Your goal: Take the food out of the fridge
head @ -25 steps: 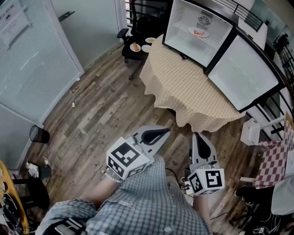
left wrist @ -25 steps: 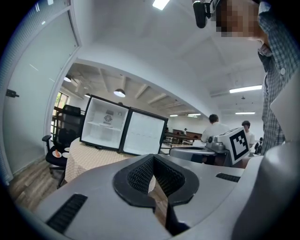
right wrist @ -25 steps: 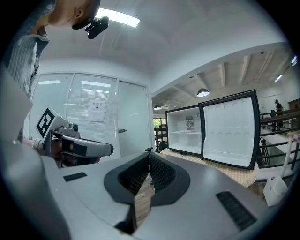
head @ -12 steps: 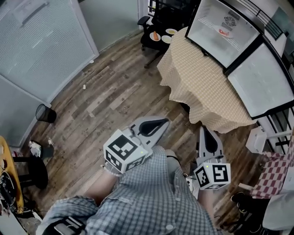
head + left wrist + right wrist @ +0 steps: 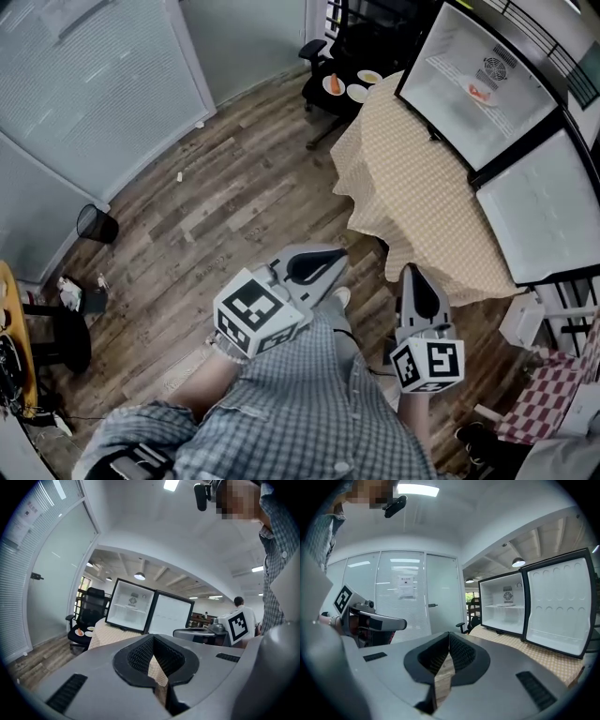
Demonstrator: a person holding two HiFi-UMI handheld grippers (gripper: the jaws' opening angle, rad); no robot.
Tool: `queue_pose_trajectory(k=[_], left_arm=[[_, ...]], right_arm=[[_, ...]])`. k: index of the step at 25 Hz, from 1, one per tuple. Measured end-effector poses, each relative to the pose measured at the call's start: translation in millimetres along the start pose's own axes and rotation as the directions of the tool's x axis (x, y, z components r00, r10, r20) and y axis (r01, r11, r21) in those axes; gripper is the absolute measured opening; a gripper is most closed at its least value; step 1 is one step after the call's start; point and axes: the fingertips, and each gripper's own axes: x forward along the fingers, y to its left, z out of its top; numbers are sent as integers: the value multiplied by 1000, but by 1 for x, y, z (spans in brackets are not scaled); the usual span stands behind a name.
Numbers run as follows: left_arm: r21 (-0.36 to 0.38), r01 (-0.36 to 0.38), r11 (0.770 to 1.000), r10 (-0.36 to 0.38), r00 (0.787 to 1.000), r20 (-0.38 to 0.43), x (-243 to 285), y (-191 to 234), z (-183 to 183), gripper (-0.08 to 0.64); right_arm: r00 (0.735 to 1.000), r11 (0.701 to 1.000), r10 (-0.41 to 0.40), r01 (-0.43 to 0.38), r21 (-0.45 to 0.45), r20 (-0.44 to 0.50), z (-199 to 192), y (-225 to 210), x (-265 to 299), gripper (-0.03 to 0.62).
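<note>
- Upper right of the head view, a small black-framed fridge with a white interior (image 5: pixel 450 103) stands open on a table draped in a beige checked cloth (image 5: pixel 412 192). Its white door (image 5: pixel 539 211) is swung out toward the right edge.
- On the fridge's shelf lies a white plate carrying something orange-red (image 5: pixel 479 93). It is too small to name, perhaps a slice of cooked food.
- At lower centre, the left gripper (image 5: pixel 323 261) has its jaws pressed together with nothing between them.
- Just right of it, the right gripper (image 5: pixel 413 279) is likewise closed and empty, as its own view shows.
- Both grippers are well apart from the fridge, so the task looks barely begun.
- The plate is probably light, stiff and smooth, so the pads may slip on it, and the food on top could slide if it tips.
- The best hold is likely a pinch on the near rim, keeping the plate level, with the other gripper steadying the far side.
- At top centre, a black office chair (image 5: pixel 321 94) holds small plates (image 5: pixel 333 84) of food.
</note>
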Motion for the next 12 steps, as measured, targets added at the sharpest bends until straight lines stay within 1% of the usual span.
queue_pose_trajectory(k=[3, 7, 12], left_arm=[[-1, -6, 1000, 6, 1000, -2, 29, 15, 13, 5], [-9, -16, 1000, 16, 1000, 17, 71, 35, 38, 5], [-24, -26, 999, 27, 999, 24, 124, 62, 58, 5]], right_arm=[[1000, 1000, 21, -21, 0, -8, 8, -22, 26, 11], [999, 999, 49, -49, -5, -21, 21, -56, 61, 11], [997, 998, 63, -63, -13, -34, 35, -101, 102, 11]])
